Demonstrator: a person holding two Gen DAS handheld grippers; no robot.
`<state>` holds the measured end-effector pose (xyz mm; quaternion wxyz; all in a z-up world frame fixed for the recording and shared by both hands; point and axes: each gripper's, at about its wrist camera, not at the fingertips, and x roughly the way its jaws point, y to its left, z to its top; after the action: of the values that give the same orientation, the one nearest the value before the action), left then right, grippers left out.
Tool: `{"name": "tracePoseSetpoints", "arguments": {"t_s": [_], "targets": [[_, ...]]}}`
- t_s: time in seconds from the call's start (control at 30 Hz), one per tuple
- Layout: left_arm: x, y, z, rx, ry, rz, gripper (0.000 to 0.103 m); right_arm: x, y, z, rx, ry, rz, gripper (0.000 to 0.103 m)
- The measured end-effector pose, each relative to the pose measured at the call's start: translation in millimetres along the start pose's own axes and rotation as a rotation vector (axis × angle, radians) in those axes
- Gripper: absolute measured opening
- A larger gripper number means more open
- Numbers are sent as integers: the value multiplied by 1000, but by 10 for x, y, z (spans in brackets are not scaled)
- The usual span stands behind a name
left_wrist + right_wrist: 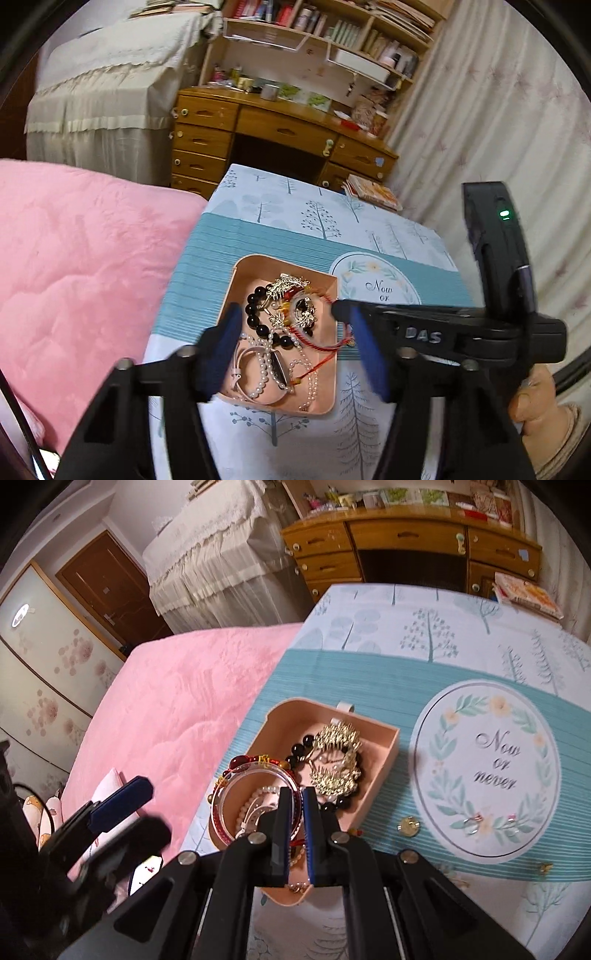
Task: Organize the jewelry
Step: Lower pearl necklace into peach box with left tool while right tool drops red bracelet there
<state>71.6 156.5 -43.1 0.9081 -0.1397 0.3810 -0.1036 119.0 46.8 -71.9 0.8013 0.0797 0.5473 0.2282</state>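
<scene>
A pink tray (242,273) (384,753) sits on the blue tree-print tablecloth, holding black beads (255,310), gold hair combs (338,738), pearl strands (264,380) and a watch. My right gripper (295,794) is shut on a clear bangle with a red cord bracelet (255,775), held over the tray's near left part. In the left wrist view it reaches in from the right (338,308), and the red cord (325,345) hangs over the tray. My left gripper (295,350) is open and empty above the tray's near edge.
Small earrings (471,821) and a gold round piece (408,827) lie on the cloth right of the tray. A pink blanket (74,277) lies to the left. A wooden desk (280,129) and books (528,594) stand behind the table.
</scene>
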Motion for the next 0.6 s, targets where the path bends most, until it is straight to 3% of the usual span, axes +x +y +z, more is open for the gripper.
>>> {"name": "tracePoseSetpoints", "arguments": {"t_s": [0.13, 0.27, 0.6], "targets": [[13, 22, -76, -17, -5, 6, 79, 171, -20, -57, 19, 51, 3, 7], [66, -61, -111, 43, 6, 46, 82, 188, -79, -135, 60, 42, 8, 7], [171, -199, -243, 113, 63, 11, 83, -134, -262, -467, 74, -79, -80, 9]]}}
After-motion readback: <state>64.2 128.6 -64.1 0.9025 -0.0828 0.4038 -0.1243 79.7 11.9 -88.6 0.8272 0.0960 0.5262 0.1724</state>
